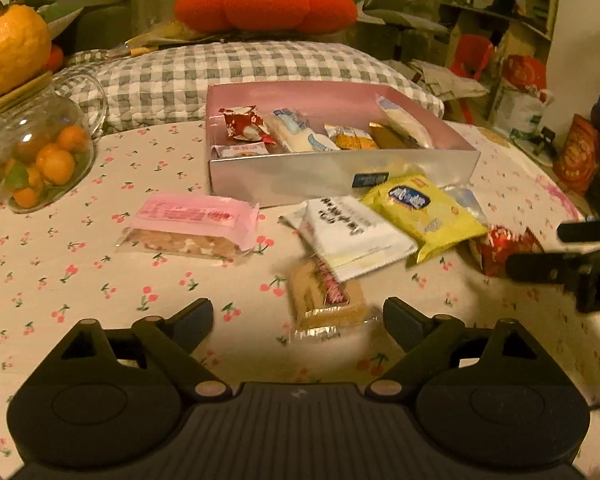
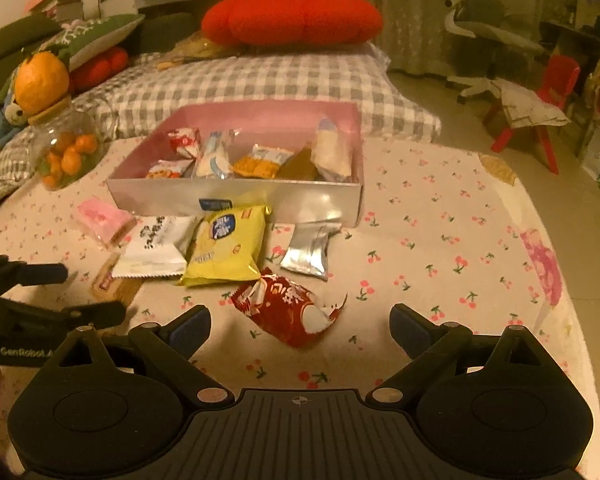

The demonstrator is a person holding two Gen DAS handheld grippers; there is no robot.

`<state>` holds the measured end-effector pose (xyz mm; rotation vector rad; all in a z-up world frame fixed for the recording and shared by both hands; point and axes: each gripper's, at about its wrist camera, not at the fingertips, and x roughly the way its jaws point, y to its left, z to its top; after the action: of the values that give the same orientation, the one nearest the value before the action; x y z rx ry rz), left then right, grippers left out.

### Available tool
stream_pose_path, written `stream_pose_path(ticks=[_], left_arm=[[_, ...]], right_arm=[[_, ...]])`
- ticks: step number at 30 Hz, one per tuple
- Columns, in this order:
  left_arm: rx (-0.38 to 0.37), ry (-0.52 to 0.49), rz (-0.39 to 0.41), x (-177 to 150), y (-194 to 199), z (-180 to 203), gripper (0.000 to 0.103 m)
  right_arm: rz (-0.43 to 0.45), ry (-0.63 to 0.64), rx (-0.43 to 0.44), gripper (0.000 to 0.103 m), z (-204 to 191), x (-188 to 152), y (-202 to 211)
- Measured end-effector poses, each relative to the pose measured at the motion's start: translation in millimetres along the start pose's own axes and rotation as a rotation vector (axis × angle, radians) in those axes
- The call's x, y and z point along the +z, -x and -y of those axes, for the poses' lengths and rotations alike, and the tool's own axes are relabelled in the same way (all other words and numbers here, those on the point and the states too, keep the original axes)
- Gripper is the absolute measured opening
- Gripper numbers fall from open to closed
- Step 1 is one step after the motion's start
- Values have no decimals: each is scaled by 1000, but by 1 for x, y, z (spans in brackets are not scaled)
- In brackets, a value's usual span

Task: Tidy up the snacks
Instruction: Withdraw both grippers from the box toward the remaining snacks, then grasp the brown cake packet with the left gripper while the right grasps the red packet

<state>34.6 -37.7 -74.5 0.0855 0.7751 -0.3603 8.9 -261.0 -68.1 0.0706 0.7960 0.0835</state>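
Note:
A pink box [image 1: 340, 176] [image 2: 236, 196] with several wrapped snacks inside stands on the floral cloth. In front of it lie a pink bar [image 1: 192, 228] [image 2: 100, 220], a white packet [image 1: 352, 236] [image 2: 156, 248], a yellow packet [image 1: 420, 216] [image 2: 228, 248], a silver packet [image 2: 310, 248] and a red packet [image 1: 500, 248] [image 2: 288, 312]. A clear-wrapped brown biscuit [image 1: 326, 300] [image 2: 112, 284] lies between the open fingers of my left gripper [image 1: 298, 316], untouched. My right gripper [image 2: 300, 324] stands open just before the red packet. Each gripper shows at the side of the other's view.
A glass jar of small oranges [image 1: 40, 148] [image 2: 68, 148] with a big orange fruit on top stands at the left. Behind the box lie a checked cushion [image 1: 240, 72] and a red cushion [image 1: 264, 4]. The table edge [image 2: 556, 280] falls off at the right.

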Motion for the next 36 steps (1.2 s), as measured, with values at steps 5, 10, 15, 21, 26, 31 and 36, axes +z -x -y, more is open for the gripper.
stream_pose_path(ticks=[5, 10, 15, 21, 26, 31, 36], left_arm=[[-5, 2, 14, 3, -4, 2, 79], [-21, 17, 11, 3, -7, -2, 70], [-29, 14, 10, 2, -5, -5, 64], [-43, 25, -6, 2, -2, -13, 61], [-54, 67, -32, 4, -1, -23, 70], [-50, 97, -41, 7, -3, -22, 77], [-24, 79, -45, 9, -6, -18, 72]], right_arm=[[-24, 34, 28, 98, -2, -1, -14], [-59, 13, 14, 98, 3, -3, -26], [-64, 17, -6, 98, 4, -4, -33], [-57, 19, -18, 98, 0, -1, -37], [-51, 24, -20, 98, -2, 2, -40], [-45, 25, -26, 98, -5, 3, -42], [-30, 44, -24, 95, -9, 5, -41]])
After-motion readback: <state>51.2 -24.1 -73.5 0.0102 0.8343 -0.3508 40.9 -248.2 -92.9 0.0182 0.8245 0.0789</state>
